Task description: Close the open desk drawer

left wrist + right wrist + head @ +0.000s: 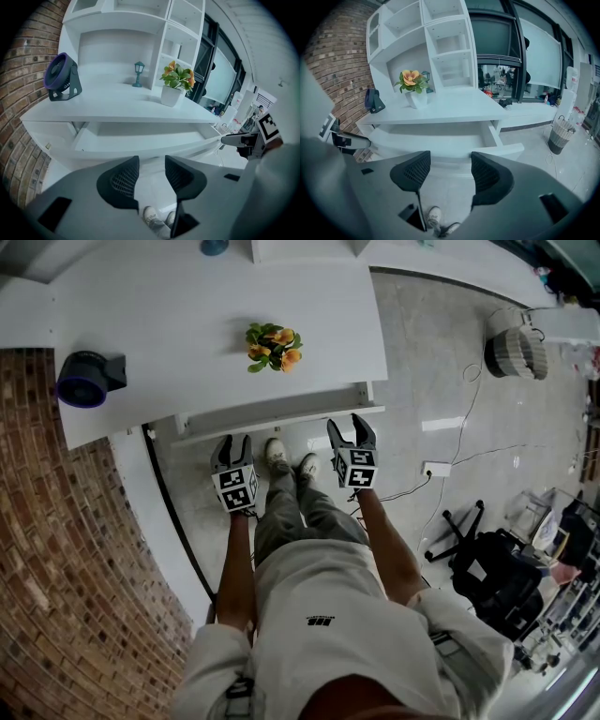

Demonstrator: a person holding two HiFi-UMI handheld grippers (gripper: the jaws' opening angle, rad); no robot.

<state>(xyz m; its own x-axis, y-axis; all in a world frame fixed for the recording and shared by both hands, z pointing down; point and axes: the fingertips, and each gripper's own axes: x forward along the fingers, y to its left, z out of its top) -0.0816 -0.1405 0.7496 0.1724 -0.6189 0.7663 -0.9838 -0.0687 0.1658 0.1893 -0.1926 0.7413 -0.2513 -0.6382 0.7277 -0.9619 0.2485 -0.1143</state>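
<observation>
left gripper and right gripper, both open and empty, hang by the open drawer. next, push its front in.

Standing person, seen from above: the left claw and right claw are held side by side, tips pointing forward, the jaws of each apart. The bare left forearm and right forearm reach ahead, flanking the legs.
</observation>
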